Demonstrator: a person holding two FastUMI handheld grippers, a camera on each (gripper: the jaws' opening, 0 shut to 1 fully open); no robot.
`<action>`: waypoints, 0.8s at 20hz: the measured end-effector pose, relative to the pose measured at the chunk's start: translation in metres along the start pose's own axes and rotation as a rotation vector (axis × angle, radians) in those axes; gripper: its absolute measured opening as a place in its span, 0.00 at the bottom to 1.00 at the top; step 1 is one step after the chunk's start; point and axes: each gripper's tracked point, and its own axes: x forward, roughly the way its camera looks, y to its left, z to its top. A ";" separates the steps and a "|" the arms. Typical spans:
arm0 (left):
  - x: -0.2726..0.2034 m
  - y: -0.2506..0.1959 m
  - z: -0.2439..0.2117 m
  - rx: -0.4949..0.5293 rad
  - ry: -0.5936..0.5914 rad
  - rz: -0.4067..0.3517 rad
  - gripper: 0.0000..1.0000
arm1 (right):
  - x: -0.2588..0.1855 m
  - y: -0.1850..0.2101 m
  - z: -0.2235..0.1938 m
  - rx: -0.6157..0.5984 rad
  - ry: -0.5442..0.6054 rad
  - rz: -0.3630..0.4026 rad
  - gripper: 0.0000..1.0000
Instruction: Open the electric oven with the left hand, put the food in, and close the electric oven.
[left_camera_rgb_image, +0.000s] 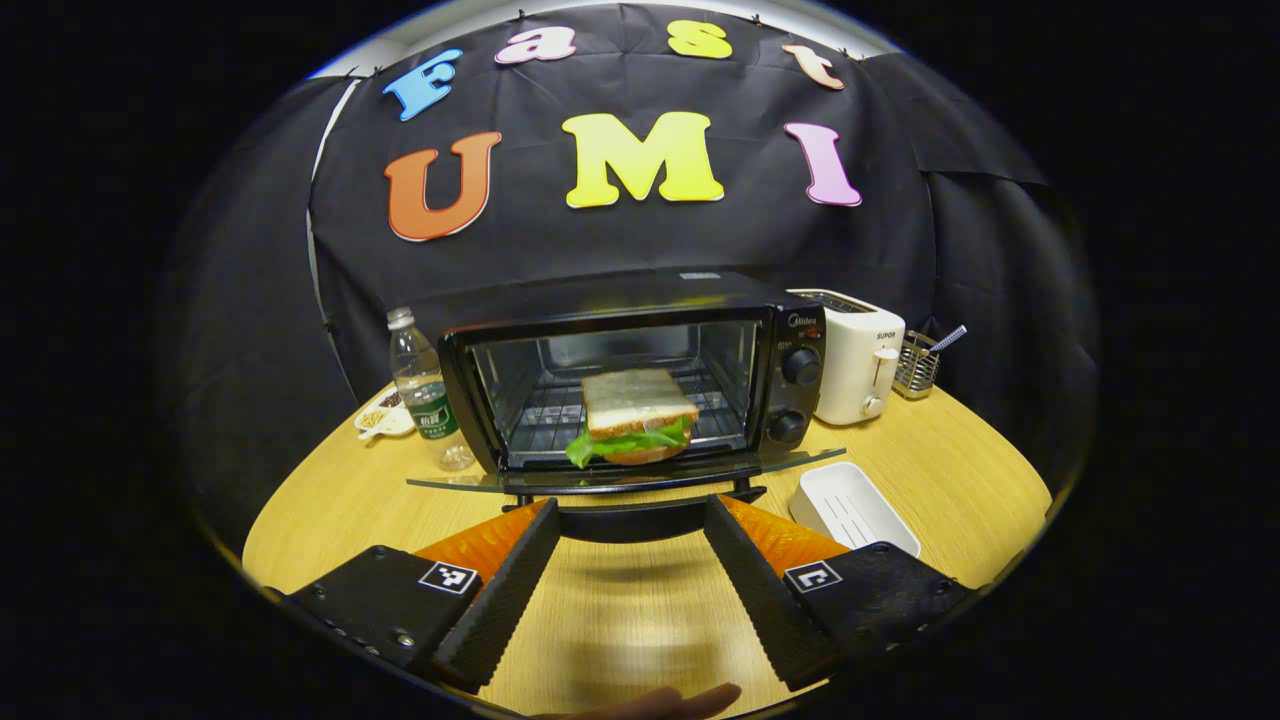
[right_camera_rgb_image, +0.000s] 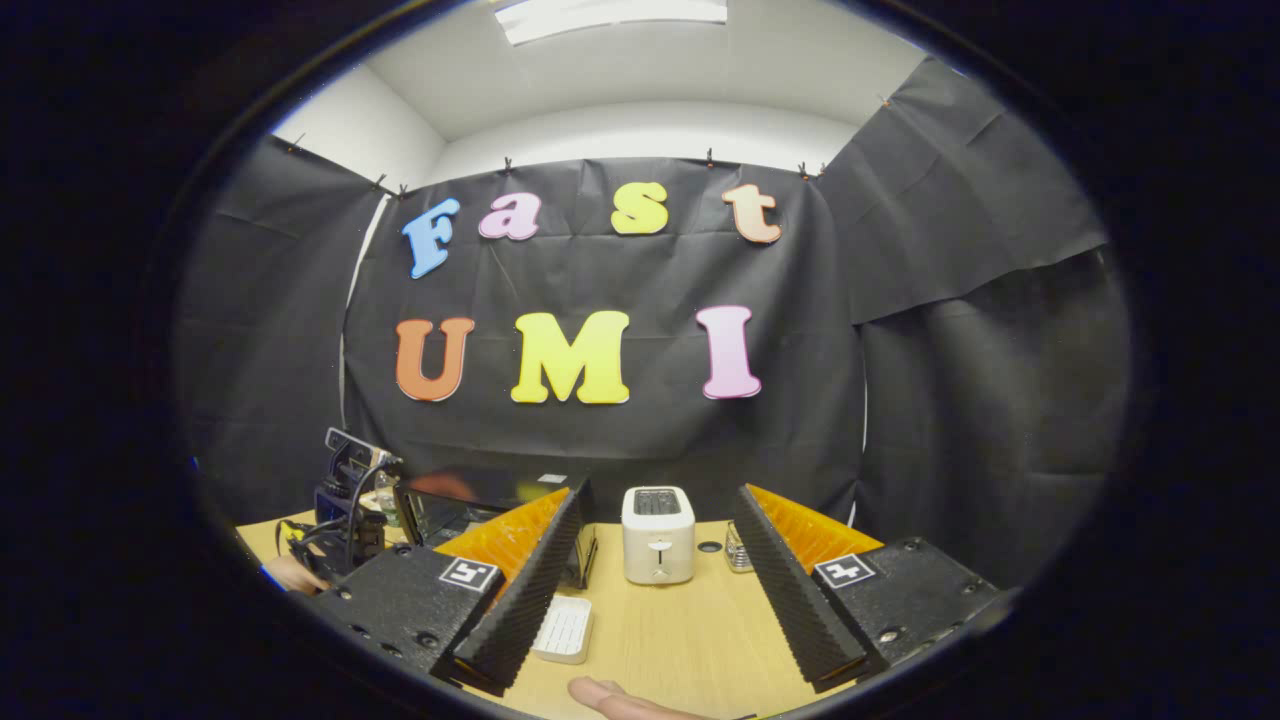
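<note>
Sandwich (left_camera_rgb_image: 634, 417) of white bread and lettuce sat on the rack inside the electric oven (left_camera_rgb_image: 640, 385) at the centre of the left gripper view, its glass door (left_camera_rgb_image: 625, 476) folded down flat. Below it, the left gripper (left_camera_rgb_image: 632, 524) had its fingers spread wide, holding nothing, just before the door handle. A white tray (left_camera_rgb_image: 855, 507) lay lower right on the tabletop (left_camera_rgb_image: 960, 470). In the right gripper view, the right gripper (right_camera_rgb_image: 655, 535) was likewise released, framing a white toaster (right_camera_rgb_image: 657, 534).
</note>
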 end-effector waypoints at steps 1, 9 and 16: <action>0.001 0.001 0.004 0.001 -0.005 0.002 0.96 | -0.001 0.000 0.000 0.001 0.001 0.002 0.89; 0.041 0.010 0.057 -0.022 -0.091 0.004 0.96 | -0.008 -0.005 -0.007 0.016 0.027 -0.022 0.89; 0.040 0.034 0.099 -0.093 -0.157 0.055 0.94 | -0.027 -0.006 -0.004 0.032 0.030 -0.035 0.89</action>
